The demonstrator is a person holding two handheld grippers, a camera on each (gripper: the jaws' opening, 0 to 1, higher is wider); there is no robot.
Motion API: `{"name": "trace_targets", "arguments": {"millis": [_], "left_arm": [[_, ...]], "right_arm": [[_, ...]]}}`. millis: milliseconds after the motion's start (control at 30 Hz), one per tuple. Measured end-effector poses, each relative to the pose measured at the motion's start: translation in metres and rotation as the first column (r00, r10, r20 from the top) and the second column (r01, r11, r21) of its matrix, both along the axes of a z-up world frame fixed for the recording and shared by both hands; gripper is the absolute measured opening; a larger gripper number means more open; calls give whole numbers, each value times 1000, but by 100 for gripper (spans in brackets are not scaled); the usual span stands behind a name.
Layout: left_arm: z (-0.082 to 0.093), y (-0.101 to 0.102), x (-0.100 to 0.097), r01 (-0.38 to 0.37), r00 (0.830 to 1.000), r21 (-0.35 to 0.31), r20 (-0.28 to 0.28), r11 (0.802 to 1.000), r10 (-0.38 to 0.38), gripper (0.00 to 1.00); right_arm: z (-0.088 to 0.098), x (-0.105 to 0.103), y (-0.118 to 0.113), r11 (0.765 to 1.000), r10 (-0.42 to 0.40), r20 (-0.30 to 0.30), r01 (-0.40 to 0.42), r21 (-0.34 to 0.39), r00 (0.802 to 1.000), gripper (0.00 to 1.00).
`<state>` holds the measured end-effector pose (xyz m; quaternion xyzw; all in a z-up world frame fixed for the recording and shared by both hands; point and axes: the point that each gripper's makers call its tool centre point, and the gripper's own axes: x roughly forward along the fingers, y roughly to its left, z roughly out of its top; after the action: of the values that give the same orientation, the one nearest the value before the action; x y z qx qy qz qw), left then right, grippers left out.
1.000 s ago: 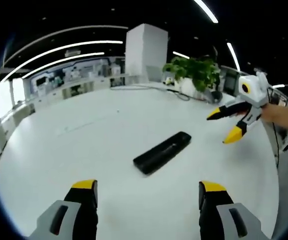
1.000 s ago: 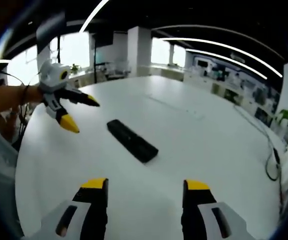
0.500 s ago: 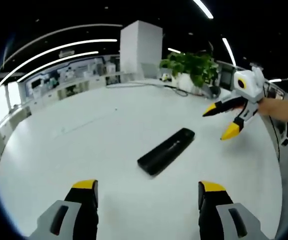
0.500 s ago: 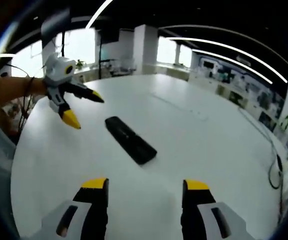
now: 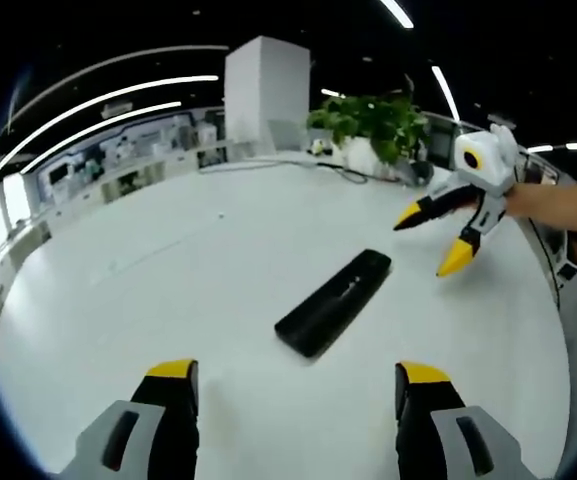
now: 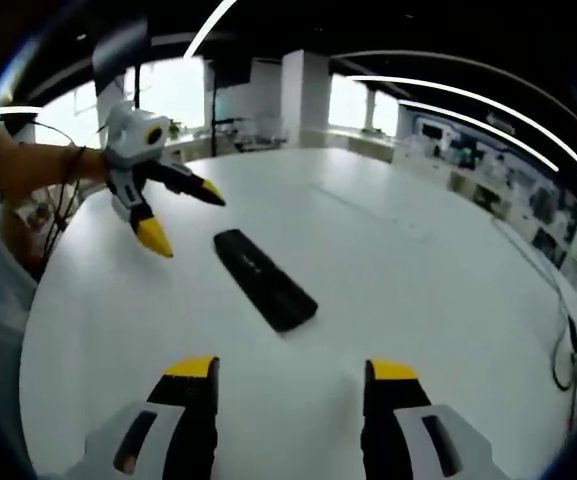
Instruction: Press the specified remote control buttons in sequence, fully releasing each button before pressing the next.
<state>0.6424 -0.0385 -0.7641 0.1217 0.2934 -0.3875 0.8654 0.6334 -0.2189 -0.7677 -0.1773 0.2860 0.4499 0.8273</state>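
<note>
We are seeing the remote [image 5: 333, 303] lying flat on the white table [image 5: 168, 280], its long axis running diagonally in the left gripper view, from the near end at lower left to the far end at upper right; in the right gripper view the remote [image 6: 265, 277] is running from upper left to lower right. We are finding no readable brand, label or button marking on it. We are holding the left gripper [image 5: 298, 385] with jaws wide apart, the remote lying ahead of and between them, well apart. The right gripper [image 6: 288, 372] is likewise gaping wide and empty. In the left gripper view, the right gripper [image 5: 428, 240] is hovering near the remote's far end, not touching it.
</note>
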Motion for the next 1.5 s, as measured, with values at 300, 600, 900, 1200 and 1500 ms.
{"name": "trace_targets", "arguments": {"millis": [300, 600, 900, 1200, 1500], "left_arm": [[1, -8, 6, 60, 998, -4, -3, 998, -61, 82], [-1, -12, 8, 123, 992, -1, -18, 992, -123, 78], [-1, -19, 9, 196, 980, 7, -19, 981, -196, 76], [-2, -29, 9, 288, 957, 35, -28, 957, -287, 72], [1, -36, 12, 354, 935, 17, -47, 935, -353, 65]], "right_arm": [[1, 9, 7, 997, 70, 12, -69, -14, 998, 56], [-3, 14, 12, 991, 127, 6, -127, -40, 992, 55], [-6, 19, 15, 981, 183, -4, -183, -57, 983, 54], [-7, 18, 18, 969, 237, -16, -238, -72, 971, 53], [-7, 18, 26, 951, 298, -43, -300, -75, 954, 52]]}}
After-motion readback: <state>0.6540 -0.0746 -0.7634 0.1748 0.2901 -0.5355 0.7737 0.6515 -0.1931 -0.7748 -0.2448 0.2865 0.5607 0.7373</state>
